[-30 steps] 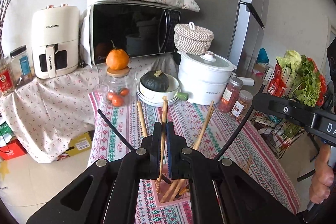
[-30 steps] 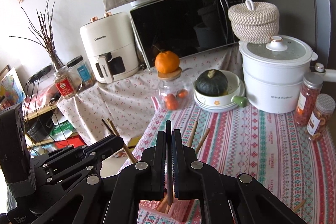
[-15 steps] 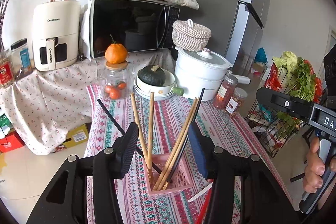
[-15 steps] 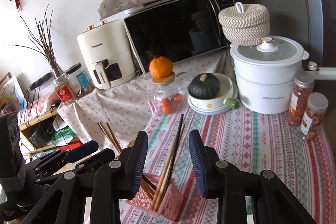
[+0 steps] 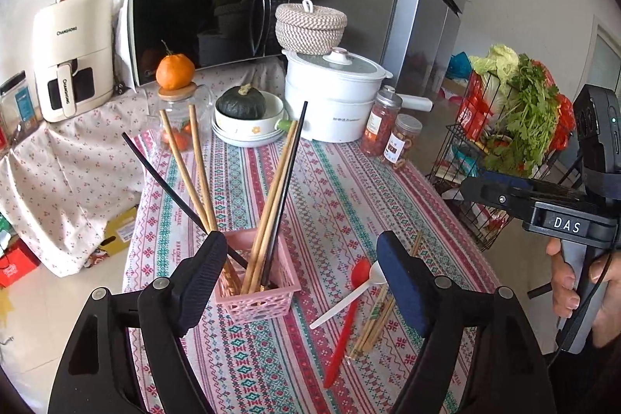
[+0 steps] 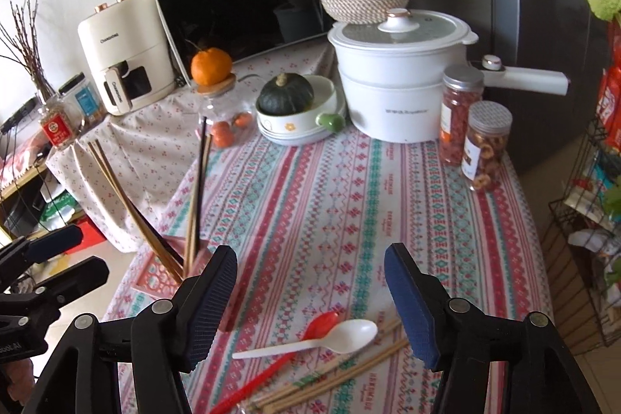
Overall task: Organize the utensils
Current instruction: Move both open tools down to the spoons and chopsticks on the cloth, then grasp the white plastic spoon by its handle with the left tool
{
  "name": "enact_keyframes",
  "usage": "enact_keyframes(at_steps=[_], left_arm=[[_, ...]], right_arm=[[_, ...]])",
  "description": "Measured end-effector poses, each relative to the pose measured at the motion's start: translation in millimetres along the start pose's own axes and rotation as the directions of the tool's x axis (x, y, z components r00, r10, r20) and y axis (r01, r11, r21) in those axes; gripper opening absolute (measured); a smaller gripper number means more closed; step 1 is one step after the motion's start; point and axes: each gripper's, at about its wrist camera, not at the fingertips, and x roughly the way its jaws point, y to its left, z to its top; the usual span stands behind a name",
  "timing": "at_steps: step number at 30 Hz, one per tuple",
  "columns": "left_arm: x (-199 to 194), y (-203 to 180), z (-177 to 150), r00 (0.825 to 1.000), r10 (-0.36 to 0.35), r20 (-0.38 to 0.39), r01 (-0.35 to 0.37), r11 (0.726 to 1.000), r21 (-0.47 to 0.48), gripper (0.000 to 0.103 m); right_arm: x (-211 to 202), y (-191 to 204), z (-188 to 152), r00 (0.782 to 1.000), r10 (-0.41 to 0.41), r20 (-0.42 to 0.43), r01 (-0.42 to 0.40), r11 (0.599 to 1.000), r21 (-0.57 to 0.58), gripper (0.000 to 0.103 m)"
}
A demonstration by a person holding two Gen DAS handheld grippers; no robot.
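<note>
A pink lattice basket (image 5: 256, 301) stands on the striped tablecloth and holds several wooden and black chopsticks (image 5: 271, 204) that lean outward. My left gripper (image 5: 300, 278) is open and empty, just behind and above the basket. A white plastic spoon (image 6: 310, 338), a red spoon (image 6: 299, 348) and a bundle of wooden chopsticks (image 6: 330, 375) lie on the cloth to the basket's right. My right gripper (image 6: 310, 301) is open and empty above these spoons. The basket (image 6: 159, 278) also shows at the right wrist view's lower left.
At the table's far end stand a white pot (image 5: 333, 99), two spice jars (image 5: 388, 130), a bowl with a green squash (image 5: 242, 119) and a glass jar topped with an orange (image 5: 174, 96). A wire rack of vegetables (image 5: 512, 127) stands at the right.
Both grippers have opened wide and let go of the chopsticks they held, which now stand in the basket. Both have pulled back, bringing the spoons and loose chopsticks into view.
</note>
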Motion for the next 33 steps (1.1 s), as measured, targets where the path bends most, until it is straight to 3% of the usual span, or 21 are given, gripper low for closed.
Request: enact_keyframes(at_steps=[6,14,16,19,21,24,30,33], left_arm=[[27,-30,-14,0.988,-0.033,-0.152,0.042,0.997,0.062,0.083],[81,-75,-27,0.942,-0.032,-0.333,0.082,0.987,0.135,0.082],[98,-85,-30,0.926,-0.045,-0.375,0.096,0.988,0.118,0.079],[127,-97,-32,0.903,-0.041,-0.427,0.103,0.987,0.124,0.062],[145,-105,-33,0.893,-0.025,-0.450,0.097,0.985,0.140,0.050],[170,-113,-34,0.883,-0.027,-0.468,0.107,0.984,0.144,0.041],[205,-132,-28,0.891,-0.005,-0.454,0.110,0.972,0.206,0.041],[216,-137,-24,0.877,-0.004,-0.480,0.132,0.963,0.234,0.042]], right_arm=[[9,-42,-22,0.986,-0.091,-0.137,0.102,0.992,0.074,0.073],[24,-88,-42,0.950,-0.125,-0.285,0.174,0.973,0.152,0.073],[25,-93,-44,0.944,-0.142,-0.297,0.192,0.970,0.146,0.074],[27,-101,-47,0.934,-0.167,-0.317,0.222,0.965,0.144,0.074],[28,-107,-49,0.930,-0.162,-0.329,0.223,0.962,0.157,0.074],[29,-114,-51,0.928,-0.149,-0.341,0.217,0.961,0.172,0.074],[27,-125,-53,0.927,-0.140,-0.349,0.220,0.954,0.201,0.074],[26,-131,-53,0.926,-0.135,-0.351,0.220,0.952,0.215,0.074]])
